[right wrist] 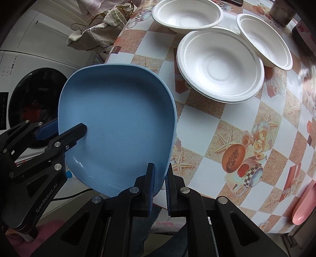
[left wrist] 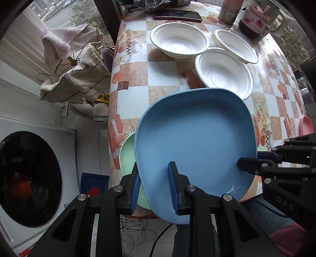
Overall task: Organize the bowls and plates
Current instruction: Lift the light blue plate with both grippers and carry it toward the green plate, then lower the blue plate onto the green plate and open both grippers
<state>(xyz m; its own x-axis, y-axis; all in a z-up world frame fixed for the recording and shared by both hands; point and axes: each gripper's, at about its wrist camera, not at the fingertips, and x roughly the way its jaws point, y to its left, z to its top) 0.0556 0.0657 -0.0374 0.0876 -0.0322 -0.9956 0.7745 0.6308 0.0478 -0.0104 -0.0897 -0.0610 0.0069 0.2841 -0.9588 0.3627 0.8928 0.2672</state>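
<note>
A blue plate (left wrist: 197, 134) (right wrist: 118, 118) hangs tilted over the near left corner of the table (left wrist: 134, 98), held from both sides. My left gripper (left wrist: 154, 187) (right wrist: 65, 130) is shut on its near rim. My right gripper (right wrist: 160, 189) (left wrist: 254, 160) is shut on the opposite rim. Under the blue plate a green plate (left wrist: 128, 154) lies on the table, mostly hidden. Three white bowls (left wrist: 179, 41) (left wrist: 223, 71) (left wrist: 236, 45) stand close together farther back, also seen in the right wrist view as white bowls (right wrist: 187, 15) (right wrist: 219, 67) (right wrist: 264, 39). A pink plate (left wrist: 307, 126) (right wrist: 304, 203) lies at the right edge.
A washing machine (left wrist: 29, 178) stands left of the table, with towels (left wrist: 75, 83) on a rack behind it. At the table's far end are a phone (left wrist: 177, 14), a metal cup (left wrist: 230, 10) and a mug (left wrist: 254, 21). Cables lie on the floor below.
</note>
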